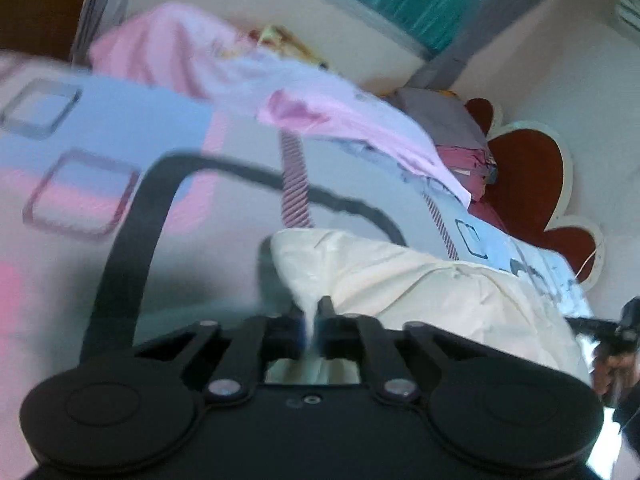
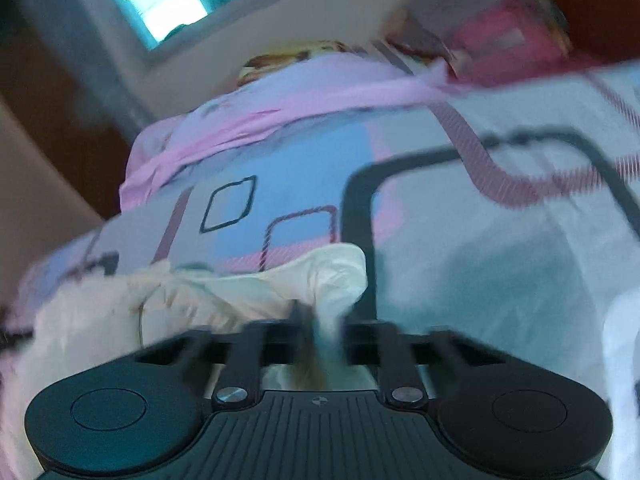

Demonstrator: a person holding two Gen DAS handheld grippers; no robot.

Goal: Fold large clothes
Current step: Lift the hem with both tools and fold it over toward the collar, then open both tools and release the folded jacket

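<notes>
A cream garment lies crumpled on the patterned bed sheet. In the left wrist view my left gripper is shut on a pinch of this cream cloth, which runs to the right from the jaws. In the right wrist view the same cream garment spreads to the left, and my right gripper is shut on a bunched corner of it. The right gripper's black body and the hand holding it show at the left wrist view's right edge. Both views are blurred by motion.
A pink garment lies across the bed further back, also as a pink garment in the right wrist view. Folded dark pink cloth sits near the red flower-shaped headboard. A window with teal curtains is behind the bed.
</notes>
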